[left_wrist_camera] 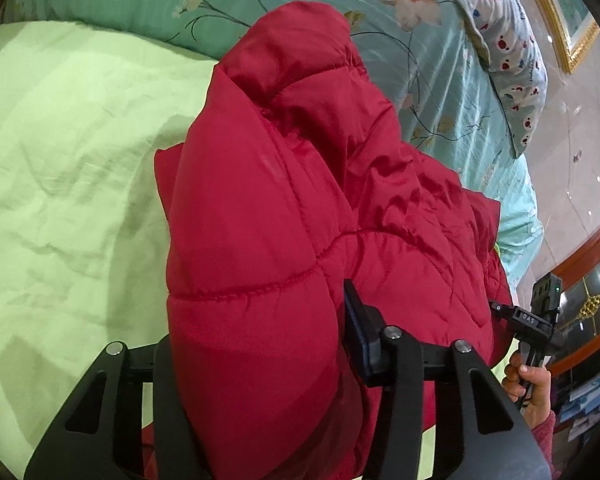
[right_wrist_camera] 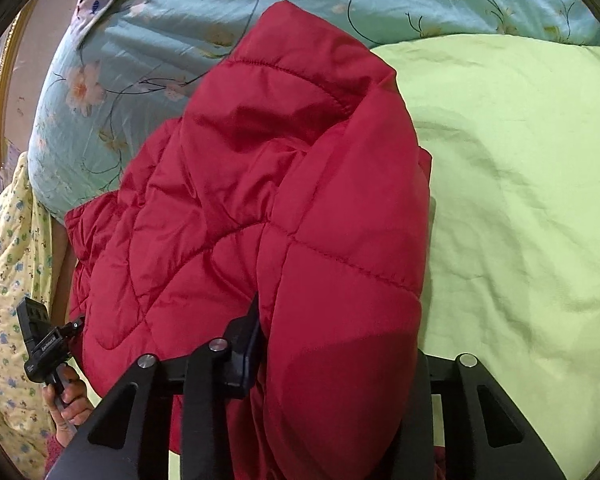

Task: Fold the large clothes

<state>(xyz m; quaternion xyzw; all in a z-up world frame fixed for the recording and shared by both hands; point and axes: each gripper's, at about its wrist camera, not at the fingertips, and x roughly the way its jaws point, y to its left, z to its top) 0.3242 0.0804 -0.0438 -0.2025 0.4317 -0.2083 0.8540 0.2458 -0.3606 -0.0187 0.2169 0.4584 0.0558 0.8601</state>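
Observation:
A red quilted puffer jacket (left_wrist_camera: 300, 208) lies bunched on a light green bed sheet (left_wrist_camera: 60, 160). My left gripper (left_wrist_camera: 260, 344) is shut on a thick padded fold of it; the left finger is hidden under the cloth. In the right wrist view the same jacket (right_wrist_camera: 280, 200) fills the middle. My right gripper (right_wrist_camera: 336, 340) is shut on another padded fold, its right finger covered by cloth. Each view shows the other gripper, the right one (left_wrist_camera: 540, 320) and the left one (right_wrist_camera: 44, 344), hand-held at the jacket's far side.
A folded teal floral quilt (left_wrist_camera: 420, 40) lies behind the jacket, with a patterned pillow (left_wrist_camera: 512, 52) on it. A yellow patterned cloth (right_wrist_camera: 8, 280) hangs at the bed's side. A gold-framed picture (left_wrist_camera: 560, 20) and dark wooden furniture (left_wrist_camera: 592, 288) stand beyond the bed.

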